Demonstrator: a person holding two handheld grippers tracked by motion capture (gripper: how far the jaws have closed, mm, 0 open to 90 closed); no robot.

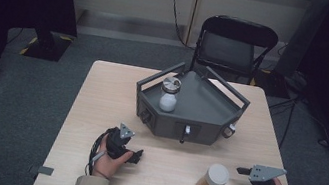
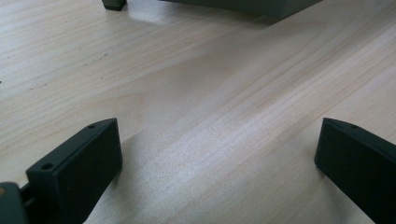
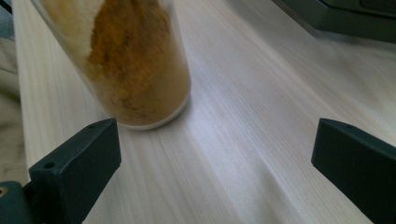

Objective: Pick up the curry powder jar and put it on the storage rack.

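Note:
A clear jar of orange-brown powder (image 1: 211, 182) with a white lid stands on the wooden table near its front edge. In the right gripper view the jar of orange-brown powder (image 3: 133, 60) rises just beyond the left jaw. My right gripper (image 1: 237, 184) is open beside the jar, a short gap to its right, holding nothing. My left gripper (image 1: 138, 155) rests low over the table at front left, open and empty; its jaws stand wide apart over bare wood (image 2: 215, 140). A second jar with white powder (image 1: 169, 95) and a metal lid stands on the dark tray (image 1: 206, 104).
The dark grey angular tray has raised handles and small knobs on its front wall (image 1: 187, 129), at the table's middle back. A black folding chair (image 1: 233, 46) stands behind the table. The table's front edge lies close to both hands.

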